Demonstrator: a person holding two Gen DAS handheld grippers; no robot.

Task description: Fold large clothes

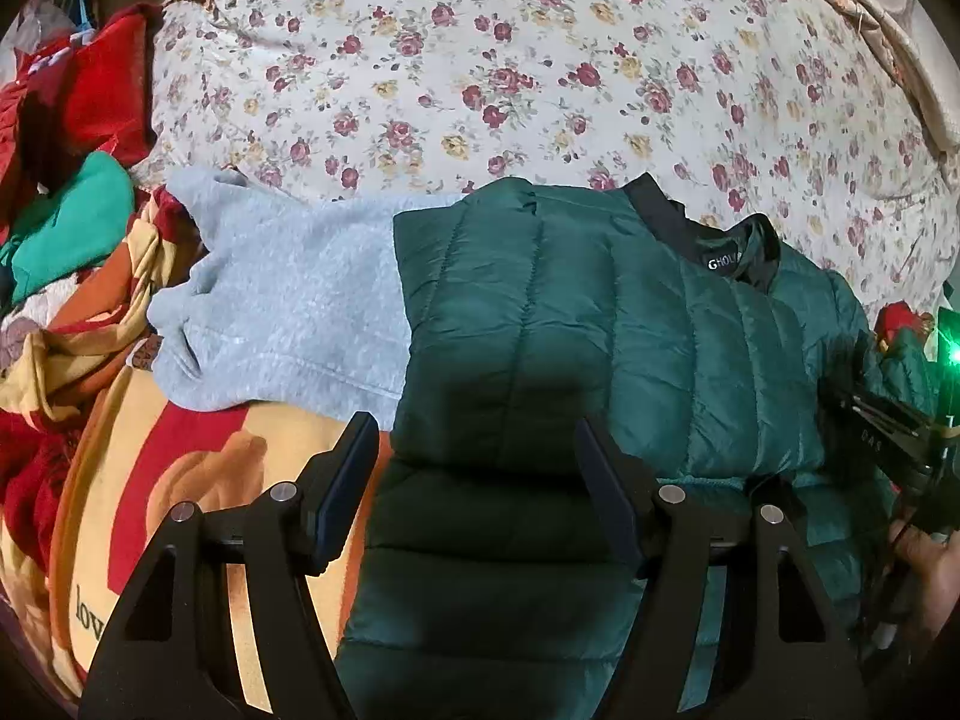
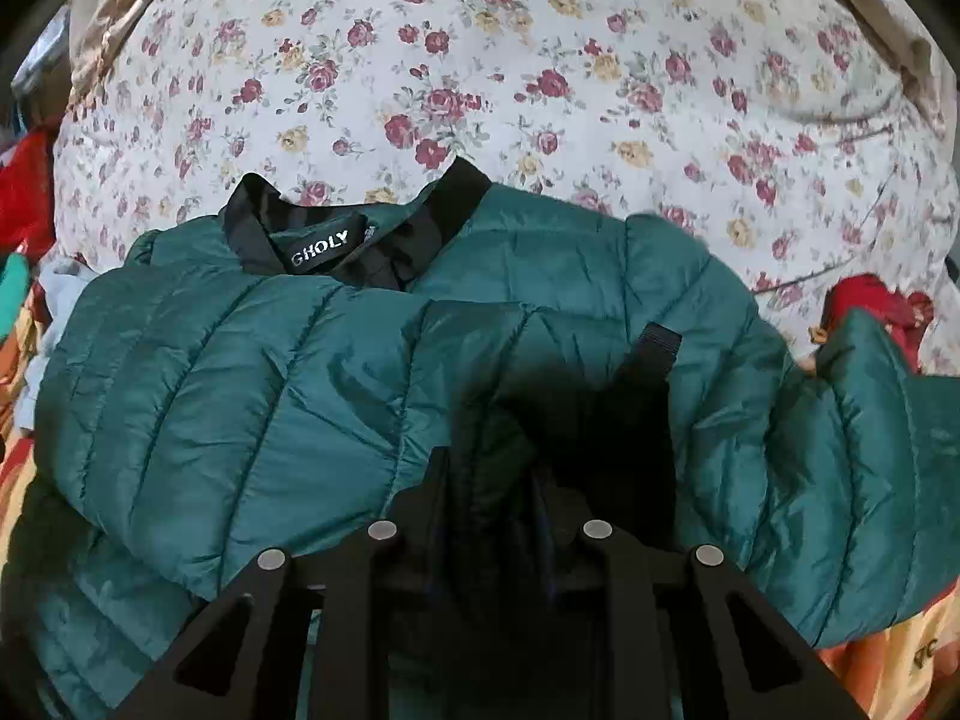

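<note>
Green quilted jacket (image 1: 600,312) lies under the left gripper (image 1: 474,450), whose fingers (image 1: 345,480) stand apart, while the right gripper (image 2: 498,480) fingers clamp a dark fold of it.

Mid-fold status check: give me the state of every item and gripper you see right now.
green puffer jacket: partly folded, collar label showing
left gripper: open, over the jacket
right gripper: shut on a jacket fold
grey sweatshirt: lying partly under the jacket, unfolded
floral bedsheet: spread flat
red and green clothes: heaped, unfolded
</note>
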